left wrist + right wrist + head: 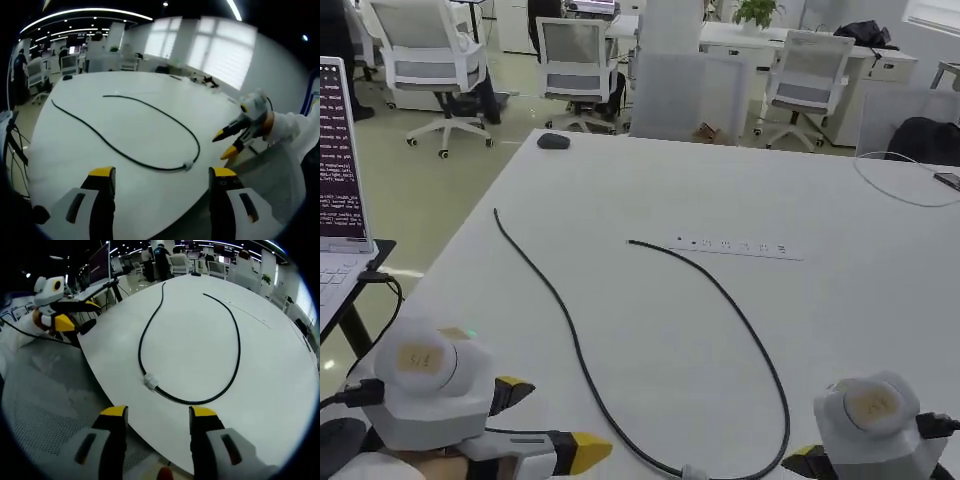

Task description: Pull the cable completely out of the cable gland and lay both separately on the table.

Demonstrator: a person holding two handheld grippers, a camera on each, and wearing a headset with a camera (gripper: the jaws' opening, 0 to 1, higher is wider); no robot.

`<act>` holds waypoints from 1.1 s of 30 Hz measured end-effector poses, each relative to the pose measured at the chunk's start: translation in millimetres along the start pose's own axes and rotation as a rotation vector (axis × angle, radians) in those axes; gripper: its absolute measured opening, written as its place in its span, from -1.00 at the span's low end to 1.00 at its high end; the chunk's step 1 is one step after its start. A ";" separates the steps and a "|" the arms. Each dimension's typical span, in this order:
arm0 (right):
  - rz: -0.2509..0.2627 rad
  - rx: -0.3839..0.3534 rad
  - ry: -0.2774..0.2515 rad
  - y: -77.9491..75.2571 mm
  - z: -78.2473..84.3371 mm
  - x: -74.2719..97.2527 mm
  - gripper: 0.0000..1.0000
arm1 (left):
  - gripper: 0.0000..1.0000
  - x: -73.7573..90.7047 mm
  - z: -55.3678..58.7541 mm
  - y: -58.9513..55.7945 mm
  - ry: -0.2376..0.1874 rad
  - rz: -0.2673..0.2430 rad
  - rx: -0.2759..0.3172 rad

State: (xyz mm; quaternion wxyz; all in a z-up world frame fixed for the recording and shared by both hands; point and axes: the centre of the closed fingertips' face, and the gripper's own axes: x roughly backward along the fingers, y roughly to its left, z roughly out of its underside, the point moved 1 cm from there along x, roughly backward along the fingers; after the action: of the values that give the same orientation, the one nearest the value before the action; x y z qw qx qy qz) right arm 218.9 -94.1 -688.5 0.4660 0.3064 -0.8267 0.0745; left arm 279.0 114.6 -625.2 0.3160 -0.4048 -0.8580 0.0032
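One long black cable point(740, 318), one small white plastic cable gland point(150, 380), two yellow-tipped grippers, namely left gripper point(162, 175) and right gripper point(157, 412), and one black computer mouse point(553, 141).

A thin black cable point(760, 347) lies flat on the white table point(670, 190) in a long, open U. In the head view its two loose ends lie toward 11 and 12 o'clock. The bend sits at 6 o'clock, near the table's front edge. A small pale gland point(693, 471) is threaded on the cable at that bend.
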 end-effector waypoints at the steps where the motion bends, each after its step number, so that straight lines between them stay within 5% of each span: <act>1: -0.003 0.007 -0.004 0.1 -0.7 -0.3 0.01 | 0.53 0.1 -0.3 0.0 -0.002 0.001 0.001; 14: -0.047 0.146 -0.055 5.3 -12.1 -18.9 -0.17 | 0.51 -0.1 1.0 -2.9 0.003 0.012 0.002; 33: -0.115 0.319 -0.022 6.6 -15.7 -57.1 -0.34 | 0.47 -2.6 3.3 -5.2 0.018 0.027 0.011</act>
State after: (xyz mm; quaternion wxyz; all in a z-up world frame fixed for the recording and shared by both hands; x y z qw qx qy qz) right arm 248.0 -57.4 -725.2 0.4059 0.4241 -0.7905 0.1748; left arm 274.8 110.1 -627.9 0.3257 -0.4147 -0.8496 0.0084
